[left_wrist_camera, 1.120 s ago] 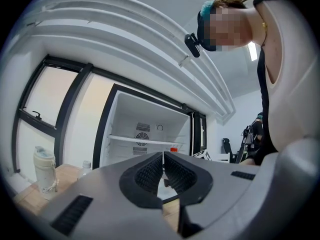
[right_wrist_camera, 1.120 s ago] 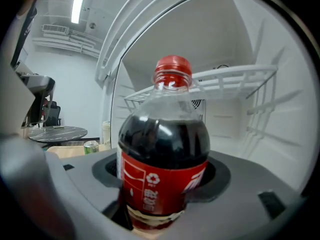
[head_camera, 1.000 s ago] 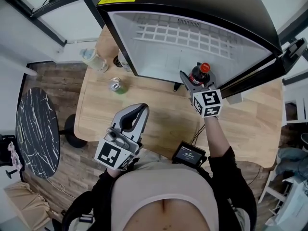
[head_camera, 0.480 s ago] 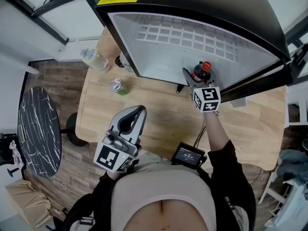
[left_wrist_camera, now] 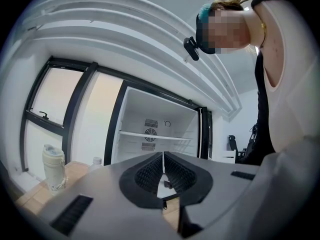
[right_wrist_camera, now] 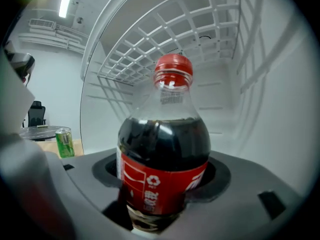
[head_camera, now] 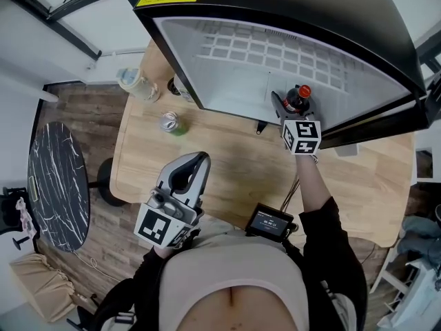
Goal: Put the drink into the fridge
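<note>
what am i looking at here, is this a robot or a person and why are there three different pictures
It is a person, not a robot, holding a two-jaw gripper in each hand. The top-down picture comes from a camera on their head. The other two come from cameras riding on each gripper, looking along its jaws.

The right gripper is clamped on a cola bottle with a red cap, which it holds at the open fridge, seemingly just inside. The left gripper is shut and empty, above the wooden table.

On the table stand a green can and a clear bottle. A small screen device sits at its near edge.
</note>
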{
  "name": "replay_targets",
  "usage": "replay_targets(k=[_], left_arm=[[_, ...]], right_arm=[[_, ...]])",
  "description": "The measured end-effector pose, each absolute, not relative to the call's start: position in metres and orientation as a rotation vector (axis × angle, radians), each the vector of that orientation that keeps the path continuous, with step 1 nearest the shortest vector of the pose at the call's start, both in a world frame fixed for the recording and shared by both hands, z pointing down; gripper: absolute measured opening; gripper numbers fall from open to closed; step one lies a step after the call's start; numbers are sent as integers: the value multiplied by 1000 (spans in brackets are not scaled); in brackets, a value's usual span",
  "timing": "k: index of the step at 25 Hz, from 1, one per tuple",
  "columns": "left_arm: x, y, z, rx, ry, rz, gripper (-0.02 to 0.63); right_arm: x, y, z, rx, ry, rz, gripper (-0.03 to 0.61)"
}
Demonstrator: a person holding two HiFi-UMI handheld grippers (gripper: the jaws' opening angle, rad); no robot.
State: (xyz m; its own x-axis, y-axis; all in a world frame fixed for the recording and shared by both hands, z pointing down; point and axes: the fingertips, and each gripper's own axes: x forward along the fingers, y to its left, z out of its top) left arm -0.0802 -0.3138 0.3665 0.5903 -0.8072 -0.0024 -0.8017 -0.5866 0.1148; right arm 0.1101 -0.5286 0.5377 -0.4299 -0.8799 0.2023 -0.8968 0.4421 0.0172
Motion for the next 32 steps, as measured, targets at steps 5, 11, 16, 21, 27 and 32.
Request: replay_targets(k=[5,11,16,21,27,32], left_arm=[[-80,-315,367,2709,-1383,-80,15],[-83,-316,371,2687,-1399,-70,15],[-86,-315,375,2675,-1407,-63,15],[-87,-316,374,2673,-1411,-68,15],[-88,-316,377,2666,-1412,-62,15],[-86,-319,376,2671,-1403,-66,15]], right_arm=[[116,-538,534,1577,-2497,101,337],[119,-547,535,1577,-2476,73,337],[126,-555,535,1611,-2465,128,337],[130,-562,536,1623,-2446,148,337],[133,-570,538,1612,-2434,174,337],[136,-576,538,1621,-2418,192,337]])
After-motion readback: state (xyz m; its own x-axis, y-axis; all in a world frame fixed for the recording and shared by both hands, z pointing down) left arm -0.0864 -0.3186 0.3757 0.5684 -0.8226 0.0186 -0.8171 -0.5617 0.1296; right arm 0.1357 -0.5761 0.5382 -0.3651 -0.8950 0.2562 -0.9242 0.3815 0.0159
